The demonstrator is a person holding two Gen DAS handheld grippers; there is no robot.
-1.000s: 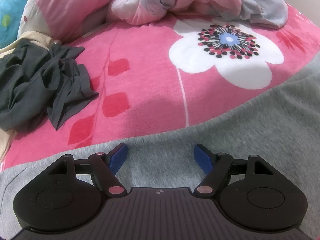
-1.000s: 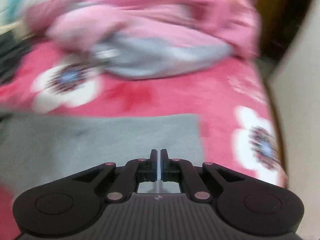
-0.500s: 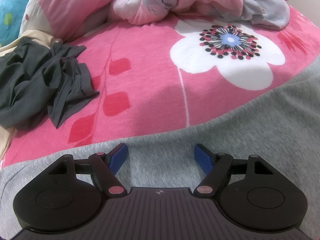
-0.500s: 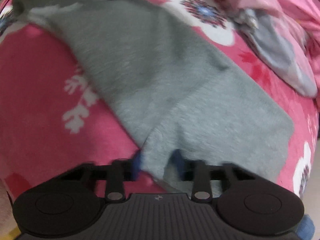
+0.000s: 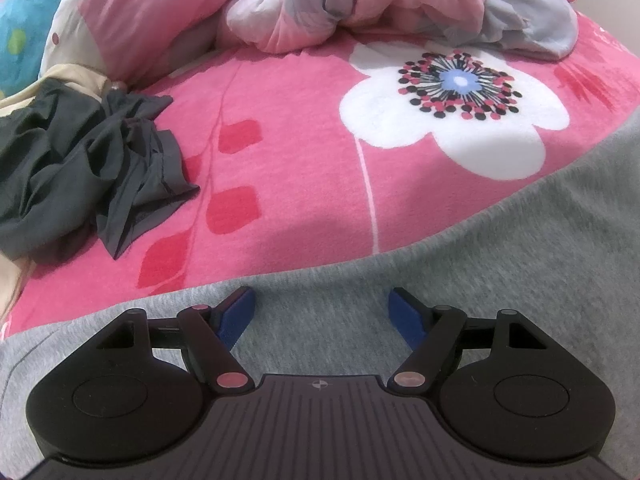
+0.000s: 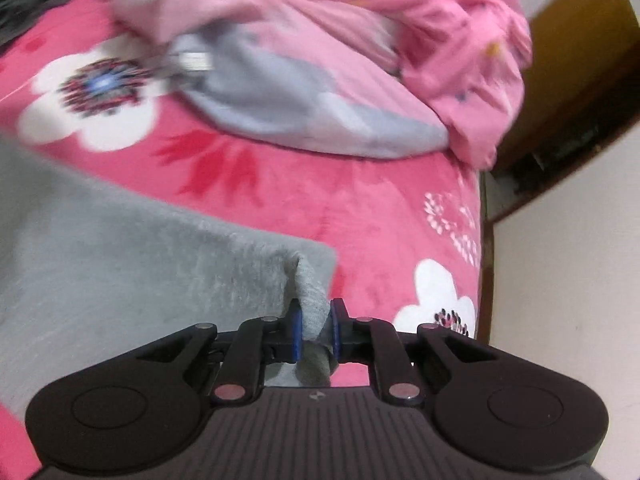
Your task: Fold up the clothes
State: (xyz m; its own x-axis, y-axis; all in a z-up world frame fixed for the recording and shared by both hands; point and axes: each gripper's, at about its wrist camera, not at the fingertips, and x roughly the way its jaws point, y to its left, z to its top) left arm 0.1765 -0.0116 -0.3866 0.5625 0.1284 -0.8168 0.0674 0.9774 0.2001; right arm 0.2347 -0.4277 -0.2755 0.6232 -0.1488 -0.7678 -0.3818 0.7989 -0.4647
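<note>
A grey knit garment (image 5: 500, 280) lies spread flat on the pink flowered blanket (image 5: 300, 140). My left gripper (image 5: 322, 300) hovers over the garment's far edge, open, with nothing between its blue pads (image 5: 236, 312). In the right wrist view the grey garment (image 6: 140, 260) reaches in from the left, and its right corner is bunched into a fold. My right gripper (image 6: 316, 312) has that fold between its pads, and its jaws are closing on it. The picture there is blurred.
A crumpled dark grey garment (image 5: 80, 172) lies at the left of the bed. A pink and grey duvet (image 5: 360, 0) is heaped along the back. The bed's right edge (image 6: 486, 240) borders a pale wall (image 6: 560, 280) and brown wooden furniture (image 6: 580, 60).
The right gripper swung across the garment and back to the right, opened, and has taken the grey garment's corner between its pads. The left gripper stayed still and open.
</note>
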